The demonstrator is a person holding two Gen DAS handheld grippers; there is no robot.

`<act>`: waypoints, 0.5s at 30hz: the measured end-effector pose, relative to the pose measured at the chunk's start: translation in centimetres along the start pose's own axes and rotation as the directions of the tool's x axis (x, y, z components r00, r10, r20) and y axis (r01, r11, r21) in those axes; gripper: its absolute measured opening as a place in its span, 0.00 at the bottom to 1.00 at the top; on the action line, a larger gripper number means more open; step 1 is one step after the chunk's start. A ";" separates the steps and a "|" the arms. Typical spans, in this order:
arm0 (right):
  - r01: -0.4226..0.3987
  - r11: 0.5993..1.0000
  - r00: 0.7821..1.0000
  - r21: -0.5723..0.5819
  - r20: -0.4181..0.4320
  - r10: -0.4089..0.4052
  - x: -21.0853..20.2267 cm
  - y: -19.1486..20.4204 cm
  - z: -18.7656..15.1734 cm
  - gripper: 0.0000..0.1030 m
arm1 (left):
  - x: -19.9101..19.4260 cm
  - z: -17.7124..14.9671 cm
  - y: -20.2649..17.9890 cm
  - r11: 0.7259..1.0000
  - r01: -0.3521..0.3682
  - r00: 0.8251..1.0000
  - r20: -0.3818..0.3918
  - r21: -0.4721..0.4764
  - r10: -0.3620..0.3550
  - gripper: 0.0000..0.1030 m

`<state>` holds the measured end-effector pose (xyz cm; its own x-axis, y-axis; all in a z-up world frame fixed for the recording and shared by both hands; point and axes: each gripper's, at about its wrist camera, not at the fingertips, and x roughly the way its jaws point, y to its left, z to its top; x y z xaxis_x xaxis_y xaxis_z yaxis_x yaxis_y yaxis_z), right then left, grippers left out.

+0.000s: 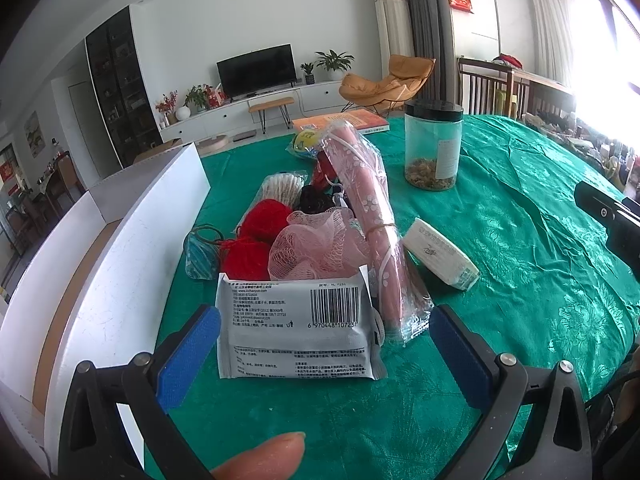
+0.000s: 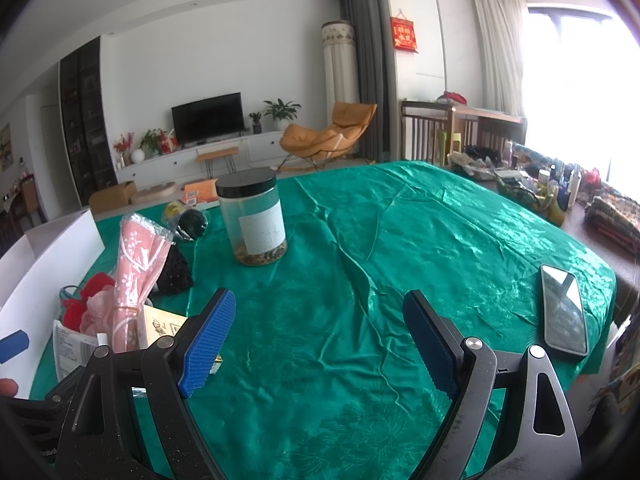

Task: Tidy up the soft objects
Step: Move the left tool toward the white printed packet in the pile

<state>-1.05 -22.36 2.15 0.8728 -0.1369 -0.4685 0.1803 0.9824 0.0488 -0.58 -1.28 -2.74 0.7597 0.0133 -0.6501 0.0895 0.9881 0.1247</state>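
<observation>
A white and grey wet-wipes packet point(image 1: 296, 320) with a barcode lies on the green tablecloth point(image 1: 520, 280). My left gripper point(image 1: 324, 312) is open, its blue pads on either side of the packet without pressing it. Behind the packet sit a pink mesh bath sponge point(image 1: 316, 248), red yarn balls point(image 1: 256, 240), a pink floral roll in plastic point(image 1: 372, 208), a black scrunchie point(image 1: 316, 200) and a teal pouch point(image 1: 200, 252). My right gripper point(image 2: 320, 300) is open above bare cloth, holding nothing. The pink roll point(image 2: 136, 272) and packet point(image 2: 72, 348) lie to its left.
An open white box point(image 1: 120, 248) stands left of the pile. A white tissue pack point(image 1: 440, 254) lies to the right, with a black-lidded clear jar point(image 1: 432, 148) and an orange book point(image 1: 344, 120) farther back. A phone point(image 2: 564, 312) rests near the table's right edge.
</observation>
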 end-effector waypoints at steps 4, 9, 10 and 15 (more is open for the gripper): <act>-0.001 1.000 1.000 0.000 -0.001 0.001 0.0 0.0 0.0 0.85 | 0.3 -0.2 -0.1 1.000 0.001 1.000 -0.011 0.002 -0.001 1.00; -0.001 1.000 1.000 0.002 -0.001 0.001 0.1 0.0 0.0 0.85 | 0.9 -0.6 -0.3 1.000 0.007 0.999 -0.033 0.005 -0.007 1.00; -0.001 1.000 1.000 0.002 -0.002 0.001 0.1 0.0 0.0 0.85 | 1.1 -0.7 -0.3 1.000 0.008 0.999 -0.038 0.005 -0.008 1.00; -0.001 1.000 1.000 0.003 -0.002 0.001 0.1 0.0 0.0 0.85 | 2.3 -1.2 0.0 1.000 0.013 0.997 -0.081 -0.012 -0.014 1.00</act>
<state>-0.96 -22.41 2.12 0.8719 -0.1354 -0.4706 0.1804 0.9822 0.0516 0.36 -1.09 -5.12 0.7037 0.0119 -0.7104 0.0913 0.9900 0.1071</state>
